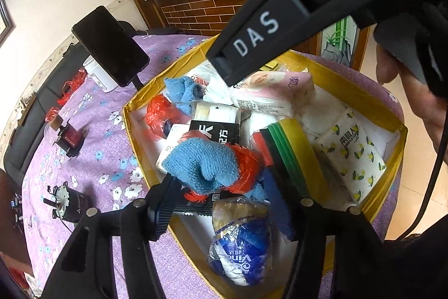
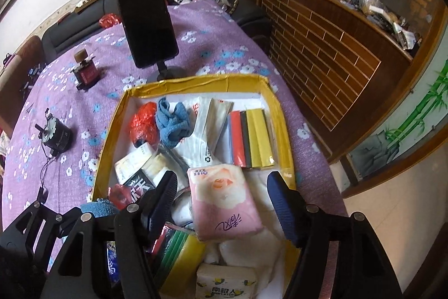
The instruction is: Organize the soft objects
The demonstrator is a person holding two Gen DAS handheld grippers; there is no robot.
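A yellow-rimmed box [image 1: 128, 136] [image 2: 109, 136] on the purple cloth holds soft packs and rags. My left gripper [image 1: 221, 187] is open low over its near end. A blue rag [image 1: 204, 164] bunched with a red plastic bag [image 1: 246, 167] lies between its fingertips, and a blue-white tissue pack [image 1: 243, 243] sits just below. My right gripper [image 2: 224, 201] is open with a pink tissue pack [image 2: 224, 201] [image 1: 274, 91] lying between its fingers, with a gap on each side. In the left wrist view the right gripper [image 1: 226, 74] hangs above that pack.
Also in the box are a second blue rag [image 2: 170, 122], a red bag [image 2: 142, 122], coloured sponge packs [image 2: 252, 139] [image 1: 291, 153] and a lemon-print tissue pack [image 1: 352, 156]. A phone on a stand [image 2: 147, 21], two motors [image 2: 54, 131] [image 2: 86, 74] and a white jar [image 1: 100, 77] stand outside.
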